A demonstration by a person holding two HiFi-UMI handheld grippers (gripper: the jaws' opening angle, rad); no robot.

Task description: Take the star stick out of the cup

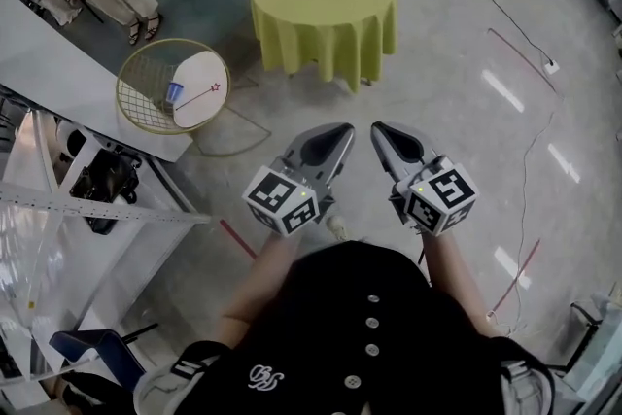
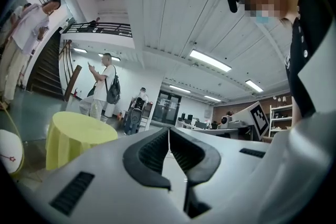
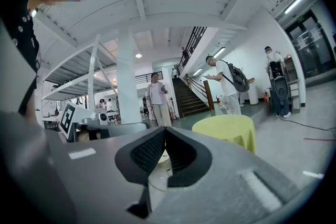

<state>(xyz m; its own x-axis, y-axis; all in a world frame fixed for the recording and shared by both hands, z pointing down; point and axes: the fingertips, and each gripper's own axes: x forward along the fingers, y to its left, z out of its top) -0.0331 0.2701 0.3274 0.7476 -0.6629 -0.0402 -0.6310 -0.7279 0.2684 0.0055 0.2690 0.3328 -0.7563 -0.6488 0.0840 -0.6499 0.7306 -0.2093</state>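
In the head view the left claw (image 1: 340, 133) and the right claw (image 1: 381, 129) sit side by side at waist height, each with its pale, smooth jaws pressed together on nothing. Well ahead of the left claw and off to its left stands a small round table (image 1: 146, 73) with a yellow wire base and a matte white top. On it is a little blue cup (image 1: 173, 92), and the star stick (image 1: 199, 96) slants away from it, a thin rod with a small star at its far end. Whether its foot is inside the cup is too small to tell. It looks light, stiff and easily bent, so the bare rod near the cup seems the place to pinch, not the star. In the left gripper view the left claw (image 2: 168, 139) shows ribbed black pads meeting at the tip, the star far to its left at the picture's edge. In the right gripper view the right claw (image 3: 165, 136) is likewise closed, with the white top just beyond its tips.
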